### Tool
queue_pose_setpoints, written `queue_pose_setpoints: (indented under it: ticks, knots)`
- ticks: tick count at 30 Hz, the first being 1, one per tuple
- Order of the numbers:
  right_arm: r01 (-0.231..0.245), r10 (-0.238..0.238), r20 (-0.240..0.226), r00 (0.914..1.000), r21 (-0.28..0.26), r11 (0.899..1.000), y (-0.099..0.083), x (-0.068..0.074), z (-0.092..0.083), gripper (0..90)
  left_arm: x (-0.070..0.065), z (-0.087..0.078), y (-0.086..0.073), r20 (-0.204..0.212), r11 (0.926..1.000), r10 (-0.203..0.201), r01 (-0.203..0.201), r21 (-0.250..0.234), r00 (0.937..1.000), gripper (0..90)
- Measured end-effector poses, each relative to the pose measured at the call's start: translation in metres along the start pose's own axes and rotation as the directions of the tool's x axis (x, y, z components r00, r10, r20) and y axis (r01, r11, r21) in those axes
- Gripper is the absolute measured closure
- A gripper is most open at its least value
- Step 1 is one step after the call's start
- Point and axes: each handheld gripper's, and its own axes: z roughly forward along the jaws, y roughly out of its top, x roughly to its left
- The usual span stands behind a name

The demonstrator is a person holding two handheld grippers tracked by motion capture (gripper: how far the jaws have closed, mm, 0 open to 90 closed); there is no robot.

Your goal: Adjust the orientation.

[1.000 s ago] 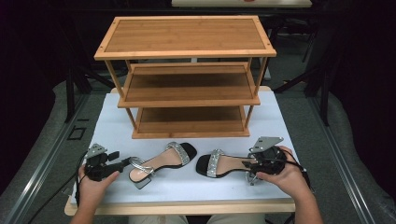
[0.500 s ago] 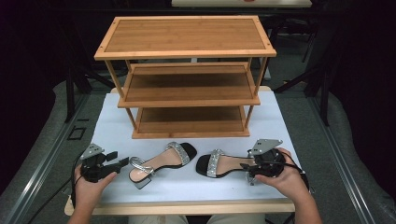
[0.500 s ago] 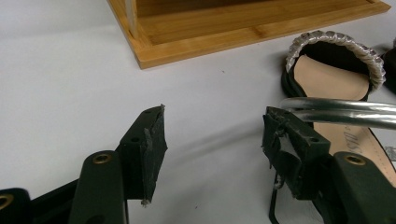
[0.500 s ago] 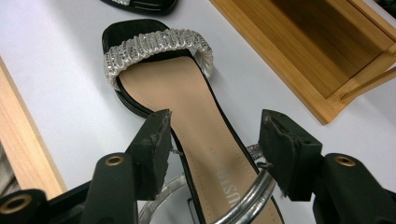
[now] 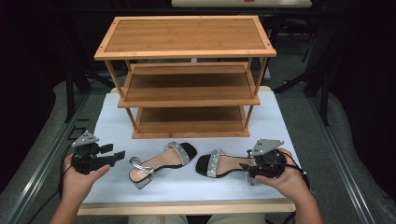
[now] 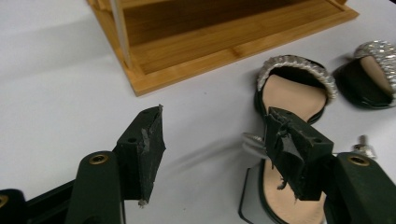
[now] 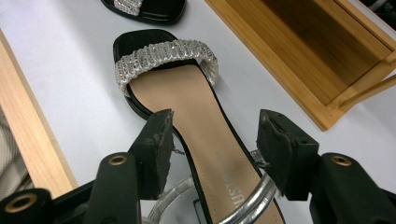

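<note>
Silver-strapped right sandal, lower right, is pinched at its heel by your right gripper; your left gripper has just been opening, empty; next, lift the sandal onto the rack.

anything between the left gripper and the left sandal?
Nothing: in the high view bare white table top separates the left gripper from the left sandal. The left gripper view shows its jaws apart, holding nothing.

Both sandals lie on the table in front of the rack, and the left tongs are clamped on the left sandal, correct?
Not clamped: the high view shows the left tongs apart from the left sandal, jaws just opened further, nothing between them. The rest holds.
</note>
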Motion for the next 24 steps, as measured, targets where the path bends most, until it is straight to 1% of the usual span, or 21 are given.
queue_pose_setpoints:
  ticks: [2, 4, 6, 8, 10, 11, 13, 14, 15, 16, 18, 19, 20, 21, 22, 23, 24]
  knots:
    - [-0.002, 0.002, 0.011, 0.9999, 0.01, 1.0, -0.001, 0.0, -0.001, 44.9, -0.002, -0.002, 0.007, 0.024, 0.9998, 0.008, -0.008, 0.016, 0.9997, 36.8]
    - [-0.005, 0.005, 0.01, 0.9999, 0.007, 1.0, -0.001, 0.0, -0.001, 44.9, -0.005, -0.002, 0.014, 0.047, 0.9994, 0.012, -0.014, 0.032, 0.9988, 36.7]
    - [-0.003, 0.003, 0.01, 0.9999, 0.011, 1.0, -0.001, -0.001, -0.002, 44.8, -0.008, 0.0, 0.019, 0.058, 0.9982, 0.026, -0.029, 0.053, 0.998, 36.1]
    - [-0.002, 0.002, 0.011, 0.9999, 0.013, 1.0, -0.001, -0.001, -0.002, 44.7, -0.013, 0.005, 0.023, 0.069, 0.9949, 0.048, -0.054, 0.086, 0.9964, 35.2]
    - [-0.005, 0.005, 0.011, 0.9999, 0.01, 1.0, -0.001, -0.001, -0.001, 44.7, -0.02, 0.012, 0.027, 0.084, 0.9891, 0.073, -0.083, 0.122, 0.9938, 35.1]
    - [-0.005, 0.005, 0.009, 1.0, 0.001, 1.0, -0.002, -0.001, 0.0, 44.6, -0.023, 0.016, 0.029, 0.092, 0.9844, 0.091, -0.103, 0.143, 0.9916, 34.9]
    - [-0.009, 0.009, 0.01, 0.9999, 0.005, 1.0, -0.002, -0.001, 0.0, 44.6, -0.029, 0.022, 0.032, 0.105, 0.9754, 0.116, -0.134, 0.175, 0.9877, 34.8]
    - [-0.009, 0.009, 0.007, 0.9999, 0.013, 1.0, -0.003, -0.002, 0.0, 44.5, -0.033, 0.027, 0.034, 0.112, 0.9693, 0.13, -0.15, 0.195, 0.9852, 34.8]
    - [-0.01, 0.01, 0.005, 0.9999, 0.008, 1.0, -0.003, -0.002, 0.001, 44.5, -0.036, 0.031, 0.035, 0.116, 0.9649, 0.139, -0.161, 0.207, 0.9835, 34.8]
    - [-0.011, 0.011, 0.006, 0.9999, 0.018, 1.0, -0.003, -0.002, 0.001, 44.4, -0.038, 0.035, 0.037, 0.122, 0.9595, 0.149, -0.173, 0.222, 0.9814, 34.8]
    - [-0.011, 0.011, 0.004, 0.9999, 0.019, 1.0, -0.003, -0.001, 0.001, 44.3, -0.044, 0.044, 0.039, 0.133, 0.9511, 0.161, -0.19, 0.243, 0.9779, 34.8]
    - [-0.013, 0.013, 0.001, 0.9999, 0.016, 1.0, -0.004, -0.001, 0.002, 44.2, -0.046, 0.047, 0.039, 0.139, 0.9481, 0.163, -0.194, 0.252, 0.9768, 34.8]
    - [-0.014, 0.014, 0.001, 0.9999, 0.015, 1.0, -0.004, -0.001, 0.001, 44.1, -0.048, 0.051, 0.04, 0.146, 0.943, 0.169, -0.203, 0.264, 0.9747, 34.8]
    - [-0.015, 0.015, 0.001, 0.9999, -0.007, 1.0, -0.004, -0.001, 0.003, 44.0, -0.05, 0.056, 0.041, 0.151, 0.9387, 0.172, -0.209, 0.274, 0.9734, 34.8]
    - [-0.017, 0.017, 0.0, 0.9998, -0.01, 1.0, -0.005, -0.002, 0.003, 43.9, -0.052, 0.06, 0.041, 0.152, 0.9347, 0.175, -0.213, 0.285, 0.9727, 34.8]
    - [-0.012, 0.012, 0.003, 0.9999, 0.013, 1.0, -0.004, -0.002, 0.001, 43.8, -0.053, 0.065, 0.041, 0.159, 0.9276, 0.178, -0.22, 0.302, 0.971, 34.8]
    - [-0.02, 0.02, 0.003, 0.9998, 0.005, 1.0, -0.005, -0.003, 0.002, 43.6, -0.055, 0.072, 0.042, 0.17, 0.9154, 0.19, -0.237, 0.325, 0.967, 34.7]
